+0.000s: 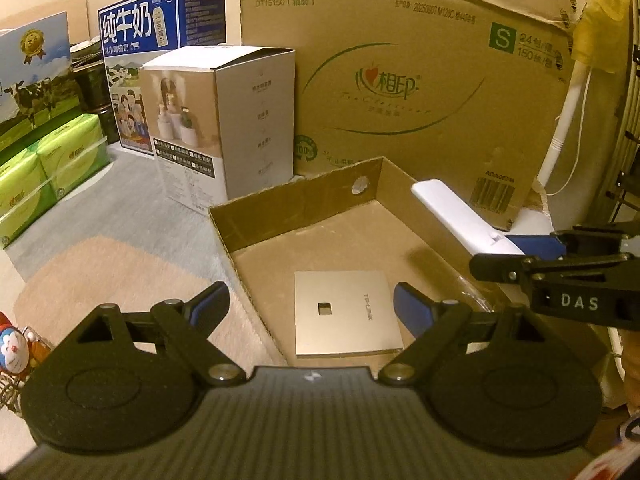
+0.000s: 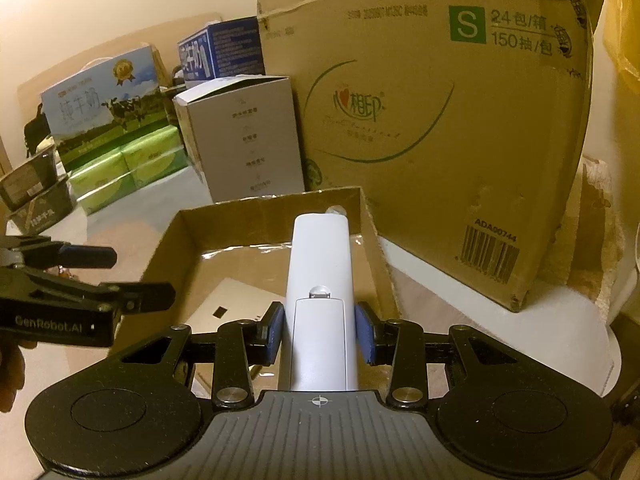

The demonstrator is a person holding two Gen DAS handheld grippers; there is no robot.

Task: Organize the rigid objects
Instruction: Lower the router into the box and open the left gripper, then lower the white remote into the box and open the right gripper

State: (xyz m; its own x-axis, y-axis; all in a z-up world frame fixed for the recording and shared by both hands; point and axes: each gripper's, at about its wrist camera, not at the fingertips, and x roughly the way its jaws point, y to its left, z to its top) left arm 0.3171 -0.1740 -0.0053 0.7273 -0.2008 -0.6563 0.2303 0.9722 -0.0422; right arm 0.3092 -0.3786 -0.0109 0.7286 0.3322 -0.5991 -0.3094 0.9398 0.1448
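My right hand-held gripper [image 2: 319, 332] pinches the white remote [image 2: 318, 280] by its sides, above the cardboard tray [image 2: 276, 206] near its far right corner; my left hand-held gripper [image 1: 312, 304] hangs spread over the flat TP-Link box [image 1: 344, 312]. The smooth casing could slip, or its tip snag the tray wall.

Tall tissue carton [image 1: 400, 80], milk boxes [image 1: 160, 40], green tissue packs [image 1: 52, 160].

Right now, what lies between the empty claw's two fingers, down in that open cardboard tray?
A flat square TP-Link panel lies on the cardboard tray's floor, framed by the open left gripper. The left wrist view shows it best.
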